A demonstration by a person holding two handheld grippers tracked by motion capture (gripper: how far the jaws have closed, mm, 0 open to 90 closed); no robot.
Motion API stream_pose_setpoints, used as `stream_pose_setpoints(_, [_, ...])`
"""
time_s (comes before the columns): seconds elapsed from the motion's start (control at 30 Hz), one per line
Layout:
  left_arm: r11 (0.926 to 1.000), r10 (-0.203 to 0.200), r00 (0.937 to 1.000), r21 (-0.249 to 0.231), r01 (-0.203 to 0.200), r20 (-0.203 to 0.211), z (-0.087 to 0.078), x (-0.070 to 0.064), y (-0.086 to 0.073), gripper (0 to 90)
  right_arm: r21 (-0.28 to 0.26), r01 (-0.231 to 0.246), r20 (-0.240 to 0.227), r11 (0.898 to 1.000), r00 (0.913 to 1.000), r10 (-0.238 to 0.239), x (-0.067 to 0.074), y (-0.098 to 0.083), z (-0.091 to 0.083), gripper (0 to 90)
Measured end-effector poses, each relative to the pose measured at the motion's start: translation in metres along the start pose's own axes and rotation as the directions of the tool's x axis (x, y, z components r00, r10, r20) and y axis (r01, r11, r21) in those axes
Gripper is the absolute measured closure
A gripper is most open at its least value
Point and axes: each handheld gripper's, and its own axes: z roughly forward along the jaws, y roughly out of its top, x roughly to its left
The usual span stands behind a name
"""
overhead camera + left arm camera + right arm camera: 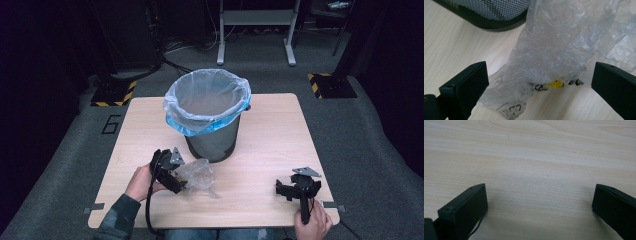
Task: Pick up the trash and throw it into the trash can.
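Nearest the lens in the left gripper view, the two black jaws of the left gripper stand wide apart, with a crumpled clear plastic bag lying on the pale wood-grain table between and beyond them; neither jaw is pressed onto the plastic; a small yellow patch and some black printed marks show at the bag's near edge, too small to read. Behind the bag, at the top left of that view, the dark mesh wall of the waste bin meets the tabletop.

In the right gripper view, the right gripper also has its jaws spread wide, with bare wood between them and nothing held.

From the high view, the person's left hand holds the left gripper at the near left of the table, its front touching or just beside the crumpled bag; the bag lies just in front of the round dark mesh bin, which stands near the table's middle and is lined with a translucent blue-edged liner folded over its rim; the right hand holds the right gripper at the near right corner, well apart from the bag and the bin.
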Motion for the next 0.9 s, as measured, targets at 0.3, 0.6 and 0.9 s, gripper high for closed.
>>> stream_pose_setpoints(0.3, [0.9999, -0.005, 0.9984, 0.015, 0.004, 0.055, 0.034, -0.001, 0.009, 3.5, 0.0, 0.001, -0.001, 1.0, 1.0, -0.001, 0.0, 0.0, 0.0, 0.0])
stream_pose_setpoints(0.6, [0.9993, -0.03, 0.9947, 0.026, 0.027, 0.098, 0.066, 0.001, 0.011, 8.5, 0.0, 0.001, -0.002, 1.0, 1.0, -0.001, 0.0, 0.0, 0.0, 0.0])
stream_pose_setpoints(0.9, [0.9976, -0.066, 0.9909, 0.028, 0.063, 0.117, 0.079, 0.002, 0.008, 16.9, 0.0, 0.001, -0.002, 1.0, 1.0, -0.001, 0.0, 0.0, 0.0, 0.0])
